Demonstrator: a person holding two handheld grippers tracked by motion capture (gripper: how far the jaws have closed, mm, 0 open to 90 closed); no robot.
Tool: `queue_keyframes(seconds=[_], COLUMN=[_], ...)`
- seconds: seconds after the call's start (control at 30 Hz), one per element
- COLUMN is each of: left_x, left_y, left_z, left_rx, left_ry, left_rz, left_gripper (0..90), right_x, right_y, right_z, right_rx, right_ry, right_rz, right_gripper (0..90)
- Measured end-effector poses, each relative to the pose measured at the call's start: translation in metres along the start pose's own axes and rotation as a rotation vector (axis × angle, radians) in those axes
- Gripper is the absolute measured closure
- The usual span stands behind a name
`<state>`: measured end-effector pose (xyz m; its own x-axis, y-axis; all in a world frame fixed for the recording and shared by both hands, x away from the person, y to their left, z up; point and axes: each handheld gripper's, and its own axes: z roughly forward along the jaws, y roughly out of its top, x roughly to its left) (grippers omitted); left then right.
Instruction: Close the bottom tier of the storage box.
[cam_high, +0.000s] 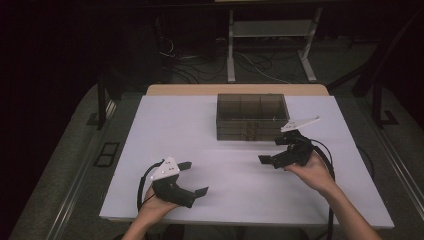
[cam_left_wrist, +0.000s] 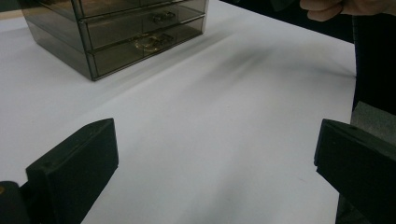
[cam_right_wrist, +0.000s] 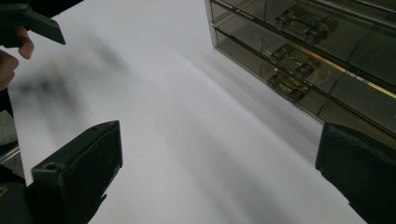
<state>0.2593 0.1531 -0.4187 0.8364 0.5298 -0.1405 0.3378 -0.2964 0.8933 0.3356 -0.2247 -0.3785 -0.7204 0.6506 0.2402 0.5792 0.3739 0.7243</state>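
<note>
Both tools gape wide, left tool (cam_high: 192, 178) and right tool (cam_high: 273, 150); smoky drawer box (cam_high: 252, 116) beyond on white table (cam_high: 200, 130).

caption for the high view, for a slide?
Person holds the left gripper and right gripper open over a white table, facing a smoked drawer box.

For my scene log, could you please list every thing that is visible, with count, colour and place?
drawer box: one, smoky transparent brown, three drawers with handles, far middle of the board, nearer the right gripper.
board: one, white, on the table.
table: one, light wood edge behind the board.
metal frame: one, grey, on the floor beyond.
cables: several, dark and white, on the floor beyond.
left gripper: one, black, open, near left.
right gripper: one, black, open, right.
hands: two, holding the grippers.
</note>
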Motion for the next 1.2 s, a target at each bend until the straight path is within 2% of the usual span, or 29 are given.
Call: queue_keyframes(seconds=[0.47,0.67,1.2], left_x=[0.002,0.003,0.004], left_y=[0.0,-0.001,-0.001], left_z=[0.0,0.0,0.002], left_rx=[0.005,0.007,0.028], left_ry=[0.008,0.012,0.011], left_rz=[-0.006,-0.013,-0.018], left_gripper=[0.0,0.0,0.0], right_x=[0.0,0.001,0.006], right_y=[-0.026,-0.038,-0.073], right_z=[-0.026,-0.031,-0.039], right_rx=[-0.062,-0.093,-0.141], right_ry=[-0.022,-0.026,-0.057], right_rz=[0.047,0.07,0.085], right_gripper=[0.3,0.3,0.3])
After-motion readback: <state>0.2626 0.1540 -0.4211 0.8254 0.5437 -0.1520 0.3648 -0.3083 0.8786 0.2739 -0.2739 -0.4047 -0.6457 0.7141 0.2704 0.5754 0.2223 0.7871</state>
